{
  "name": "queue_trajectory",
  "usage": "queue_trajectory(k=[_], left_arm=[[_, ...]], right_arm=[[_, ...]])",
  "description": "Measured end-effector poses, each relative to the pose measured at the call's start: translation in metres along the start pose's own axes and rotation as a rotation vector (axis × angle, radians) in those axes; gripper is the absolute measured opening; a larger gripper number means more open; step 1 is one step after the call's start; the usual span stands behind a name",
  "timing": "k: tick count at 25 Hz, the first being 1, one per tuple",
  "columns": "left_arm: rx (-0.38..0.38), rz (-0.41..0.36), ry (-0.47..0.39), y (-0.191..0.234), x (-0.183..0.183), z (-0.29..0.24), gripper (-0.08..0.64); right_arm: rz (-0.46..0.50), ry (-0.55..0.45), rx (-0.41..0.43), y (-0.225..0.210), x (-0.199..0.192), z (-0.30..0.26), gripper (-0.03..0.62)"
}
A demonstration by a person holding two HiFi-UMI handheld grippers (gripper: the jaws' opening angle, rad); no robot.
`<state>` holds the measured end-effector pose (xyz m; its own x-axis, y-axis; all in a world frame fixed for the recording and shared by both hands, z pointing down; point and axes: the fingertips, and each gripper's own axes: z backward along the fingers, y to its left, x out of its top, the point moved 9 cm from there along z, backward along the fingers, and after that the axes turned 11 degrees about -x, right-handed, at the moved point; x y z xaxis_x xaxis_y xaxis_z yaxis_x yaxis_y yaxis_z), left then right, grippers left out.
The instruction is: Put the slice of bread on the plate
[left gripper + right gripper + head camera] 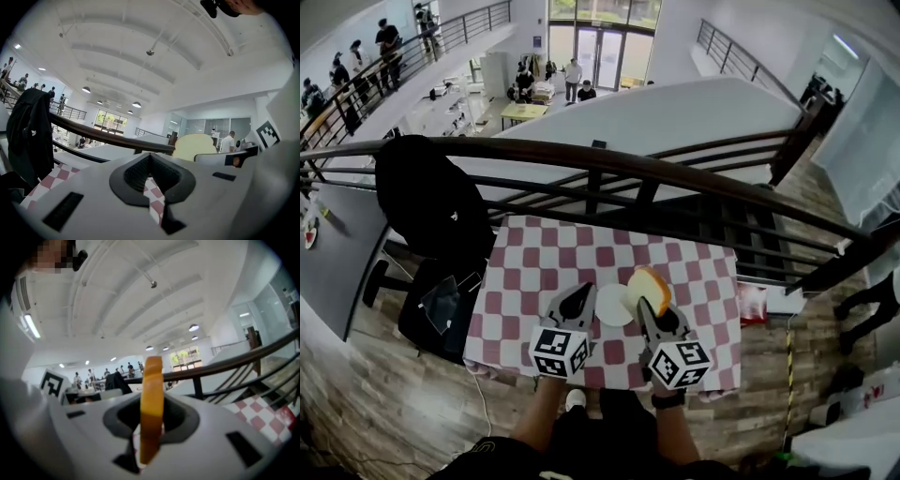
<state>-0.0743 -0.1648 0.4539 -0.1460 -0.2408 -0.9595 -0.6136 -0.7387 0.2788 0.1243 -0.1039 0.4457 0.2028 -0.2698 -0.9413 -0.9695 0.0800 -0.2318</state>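
The slice of bread (650, 284), pale with an orange-brown crust, stands on edge in my right gripper (649, 306), which is shut on it just right of the white plate (612, 307). In the right gripper view the slice (152, 376) shows edge-on between the jaws of that gripper (153, 414). My left gripper (581, 295) hovers at the plate's left side, jaws together and empty. In the left gripper view its jaws (150, 164) meet at the tip, and the bread (194, 146) shows to the right beside the other gripper's body (234, 158).
The table (534, 272) wears a red-and-white checked cloth and stands against a dark railing (600, 159) over a lower floor. A black jacket (427, 197) hangs over a chair to the left. A red-and-white package (753, 305) lies on the floor at the right.
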Motion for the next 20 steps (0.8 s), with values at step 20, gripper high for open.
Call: queue_trajectory(k=[20], left_arm=[[0.101,0.052,0.158,0.052,-0.04,-0.08,0.018]], right_arm=[[-0.056,0.241,0.197,-0.045,-0.028,-0.122,0.097]])
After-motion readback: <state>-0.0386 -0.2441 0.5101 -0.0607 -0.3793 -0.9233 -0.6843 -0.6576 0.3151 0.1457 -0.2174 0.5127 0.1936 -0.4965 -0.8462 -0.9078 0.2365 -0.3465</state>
